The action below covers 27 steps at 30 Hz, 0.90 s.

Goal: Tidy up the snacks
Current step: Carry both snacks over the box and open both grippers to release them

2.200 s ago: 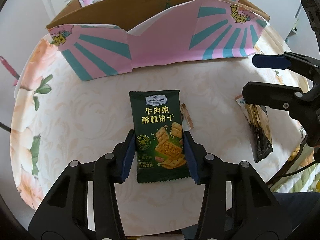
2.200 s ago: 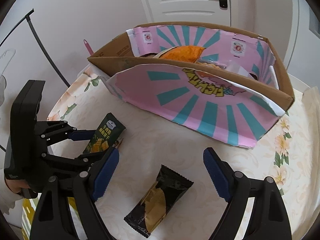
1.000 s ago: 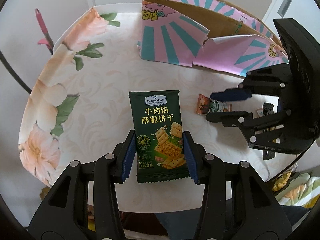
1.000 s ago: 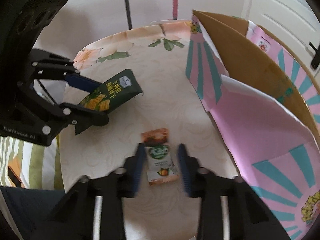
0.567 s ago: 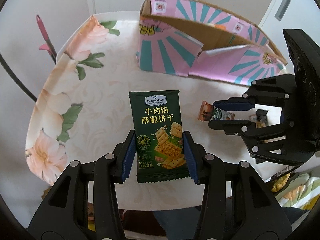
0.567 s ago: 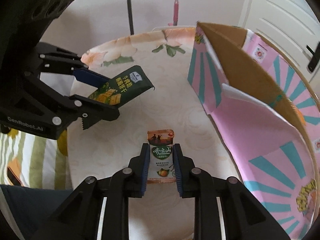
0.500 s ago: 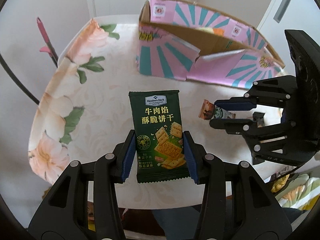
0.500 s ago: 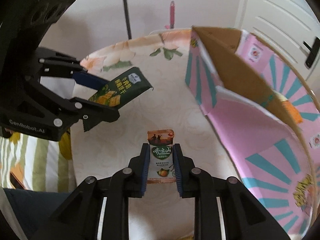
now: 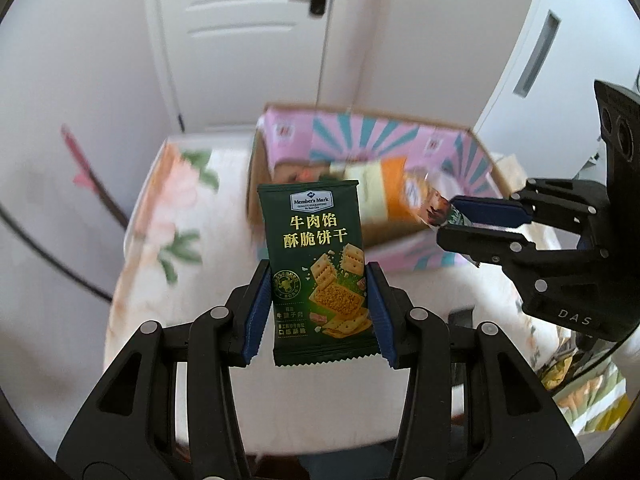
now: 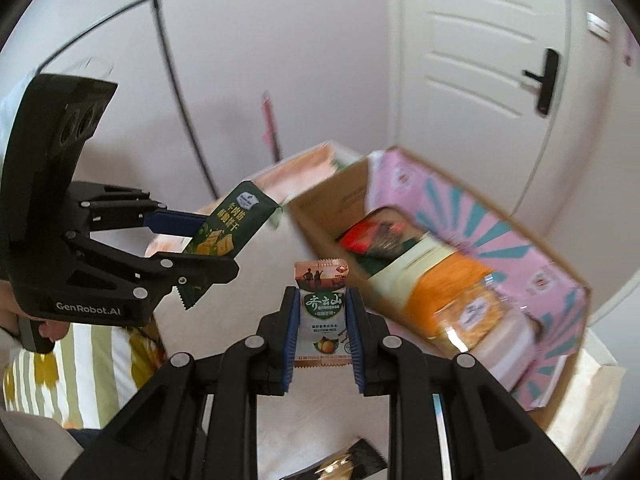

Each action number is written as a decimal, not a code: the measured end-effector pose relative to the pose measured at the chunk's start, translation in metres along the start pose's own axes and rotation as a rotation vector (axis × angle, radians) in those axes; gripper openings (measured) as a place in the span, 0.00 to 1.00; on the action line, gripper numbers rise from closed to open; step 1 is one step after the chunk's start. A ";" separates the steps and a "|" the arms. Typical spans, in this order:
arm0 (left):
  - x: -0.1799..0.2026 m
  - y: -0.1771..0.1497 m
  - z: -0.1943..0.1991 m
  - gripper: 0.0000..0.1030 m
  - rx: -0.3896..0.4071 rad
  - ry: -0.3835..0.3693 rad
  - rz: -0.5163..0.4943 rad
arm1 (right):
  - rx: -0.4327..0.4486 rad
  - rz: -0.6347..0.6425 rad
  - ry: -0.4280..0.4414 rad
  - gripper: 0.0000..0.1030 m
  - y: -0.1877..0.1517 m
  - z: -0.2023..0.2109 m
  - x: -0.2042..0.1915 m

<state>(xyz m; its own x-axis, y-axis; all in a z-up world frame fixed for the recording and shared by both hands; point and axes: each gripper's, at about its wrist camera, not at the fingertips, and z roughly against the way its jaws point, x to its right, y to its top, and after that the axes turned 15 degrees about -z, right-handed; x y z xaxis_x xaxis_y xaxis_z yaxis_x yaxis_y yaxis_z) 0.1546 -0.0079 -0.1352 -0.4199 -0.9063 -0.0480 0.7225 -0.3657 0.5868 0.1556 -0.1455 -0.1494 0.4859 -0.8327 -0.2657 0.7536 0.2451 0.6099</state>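
Left gripper (image 9: 316, 304): clenching one dark green cracker packet (image 9: 318, 268) by its lower half, a blue pad pressing on each long edge. The packet is standing upright between the fingers, printed face toward the camera, its top edge projecting well past the fingertips and held in the air above the table (image 9: 192, 280). In the right wrist view the same gripper (image 10: 192, 248) is showing at the left with the packet (image 10: 228, 228) jutting out of it, tilted toward the box.

Right gripper (image 10: 322, 334): clamping one small white-and-green snack sachet (image 10: 322, 316) between its blue pads, the orange top strip of the sachet sticking out beyond the fingertips. In the left wrist view this gripper (image 9: 476, 224) is reaching in from the right, the sachet's end (image 9: 438, 210) poking over the near wall of the box.

Cardboard box (image 10: 500, 248), one, pink with teal rays, is sitting open on the flowered table just beyond both grippers. Inside it are lying several packets, blurred: one large orange-and-cream bag (image 10: 448, 296), one red packet (image 10: 364, 236), and others that cannot be told apart.

One black-and-gold packet (image 10: 352, 466) is lying on the table below the right gripper, only partly in frame.

Background: one white door (image 9: 248, 36) with a black handle.
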 end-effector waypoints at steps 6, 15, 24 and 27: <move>-0.011 0.057 -0.018 0.41 0.025 -0.051 -0.072 | 0.070 -0.126 -0.075 0.20 0.033 0.017 0.028; -0.023 0.109 -0.091 0.41 -0.058 -0.165 -0.102 | 0.082 -0.330 -0.193 0.21 0.071 0.018 0.077; -0.019 0.117 -0.128 1.00 -0.118 -0.129 -0.192 | 0.061 -0.457 -0.245 0.21 0.078 0.002 0.105; -0.020 0.114 -0.125 1.00 -0.122 -0.114 -0.208 | 0.055 -0.488 -0.257 0.21 0.077 -0.002 0.111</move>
<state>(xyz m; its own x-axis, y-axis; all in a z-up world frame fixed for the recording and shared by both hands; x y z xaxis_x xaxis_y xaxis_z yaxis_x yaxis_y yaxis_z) 0.3138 -0.0579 -0.1689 -0.6205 -0.7818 -0.0616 0.6719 -0.5706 0.4722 0.2689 -0.2182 -0.1338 -0.0425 -0.9392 -0.3407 0.8369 -0.2196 0.5013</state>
